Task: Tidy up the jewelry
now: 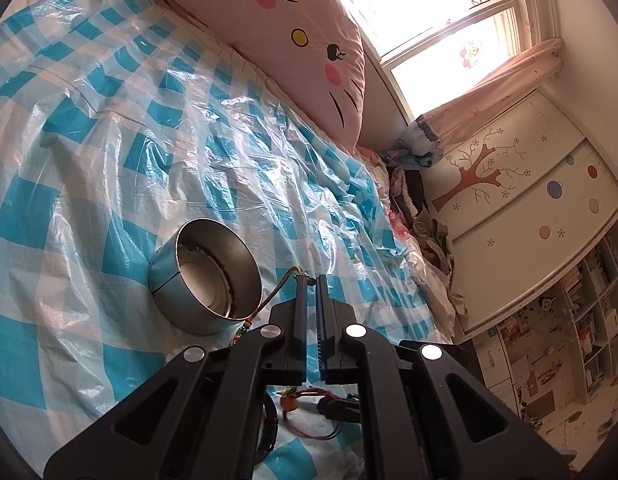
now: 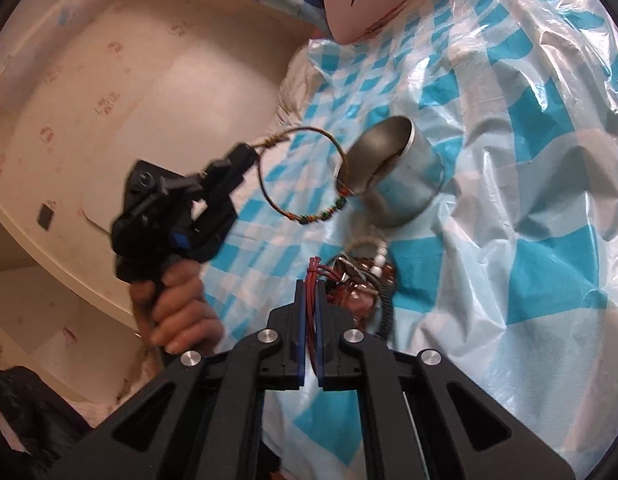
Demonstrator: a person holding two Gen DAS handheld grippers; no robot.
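Left tongs (image 1: 311,280) nearly closed, tips pinching the knotted end of a cord bracelet (image 2: 305,176); in the right wrist view the same tongs (image 2: 251,152) sit left of centre, gripped by the person's hand (image 2: 181,308), with the bracelet hanging as an open loop, coloured beads along its lower arc. The loop's right side overlaps the rim of a steel bowl (image 2: 405,176) at frame centre; whether it touches the rim cannot be told. In the left wrist view the bowl (image 1: 207,276) stands lower centre on the bed's blue-checked plastic sheet (image 1: 109,140), cord trailing past its right rim. Right tongs (image 2: 310,276) narrowly parted, clamped on a bundle of red string (image 2: 311,292) at lower centre. Just beyond their tips lies a pile of jewelry (image 2: 365,276): white beads, dark cord, reddish pieces. Pink cat-face pillow (image 1: 309,48) at top.
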